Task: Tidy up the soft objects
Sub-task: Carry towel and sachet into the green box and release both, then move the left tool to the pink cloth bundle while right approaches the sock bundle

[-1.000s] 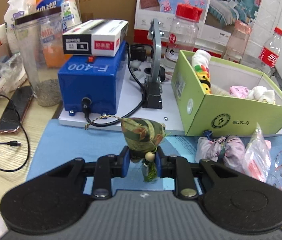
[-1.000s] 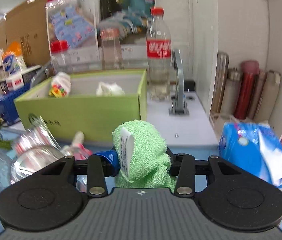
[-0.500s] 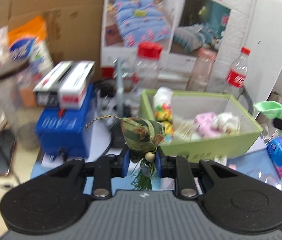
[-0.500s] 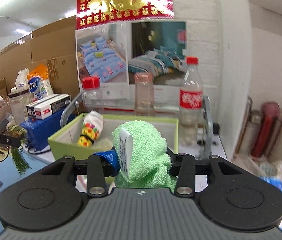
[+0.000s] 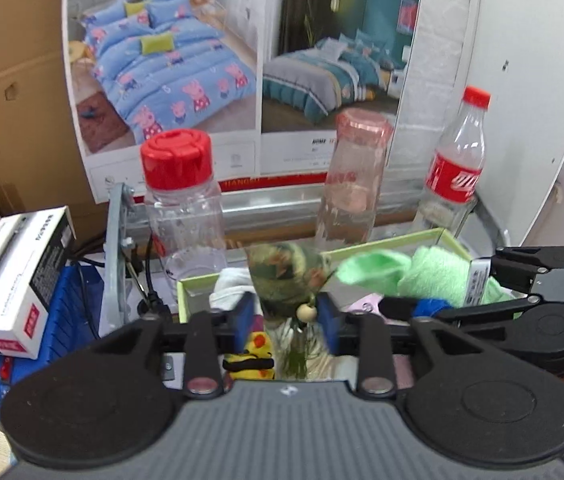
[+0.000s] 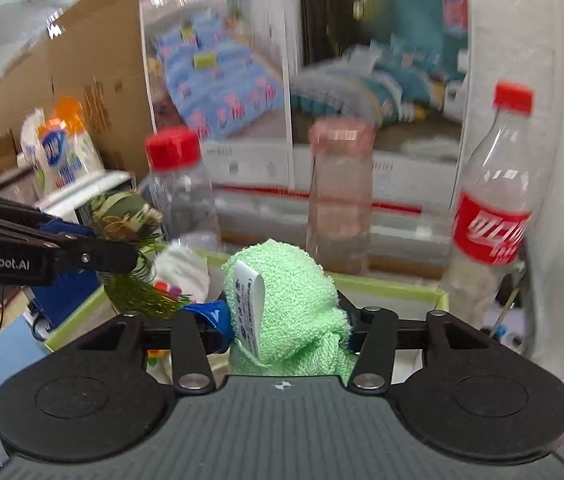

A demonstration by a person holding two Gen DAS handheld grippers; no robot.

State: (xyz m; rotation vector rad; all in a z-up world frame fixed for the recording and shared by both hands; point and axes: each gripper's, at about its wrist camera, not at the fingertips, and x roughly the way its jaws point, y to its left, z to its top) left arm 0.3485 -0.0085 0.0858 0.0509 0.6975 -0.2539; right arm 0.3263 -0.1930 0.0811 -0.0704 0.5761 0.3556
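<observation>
left gripper (image 5: 287,322) opening over green cardboard box (image 5: 394,245), camo-patterned cloth pouch with tassel (image 5: 286,278) slipping free between pads | right gripper (image 6: 282,326) opening too, fuzzy green towel roll (image 6: 286,300) wedged between jaws | risk: towel could snag, tumble past box rim
</observation>
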